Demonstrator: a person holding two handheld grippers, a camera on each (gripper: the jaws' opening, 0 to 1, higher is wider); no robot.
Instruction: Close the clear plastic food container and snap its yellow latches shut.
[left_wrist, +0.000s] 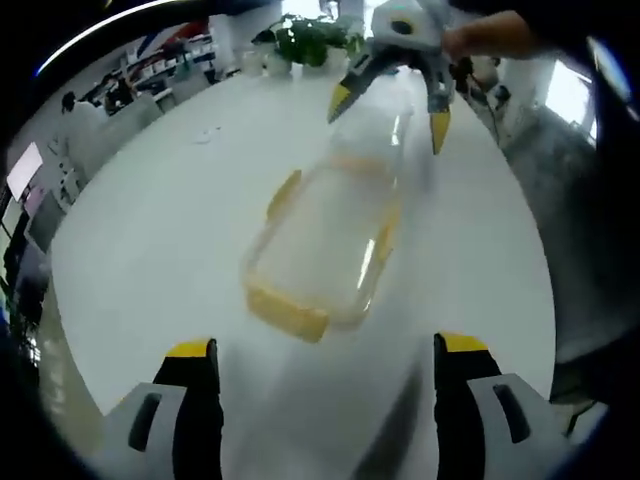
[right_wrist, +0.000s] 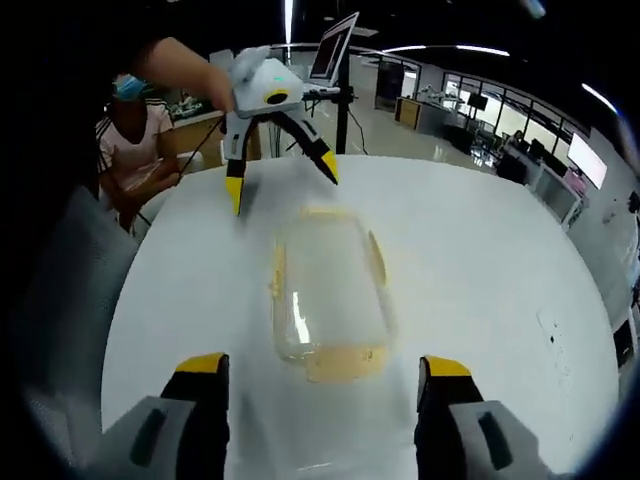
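Both grippers' jaws held wide, nothing gripped: left gripper (left_wrist: 325, 365), right gripper (right_wrist: 322, 380). Container (right_wrist: 328, 290) at 12 o'clock; lid should be seated squarely before latches (right_wrist: 345, 362) are pressed.

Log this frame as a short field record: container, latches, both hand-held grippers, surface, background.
container: clear plastic food container lying on the table, lid appears on
latches: yellow latches on its ends and sides; too blurred to tell whether they are snapped
left hand-held gripper: jaws open, hovering beyond the container's far end in the right gripper view, holding nothing
right hand-held gripper: jaws open, above the container's far end in the left gripper view, holding nothing
surface: round white table
background: seated person; potted plant
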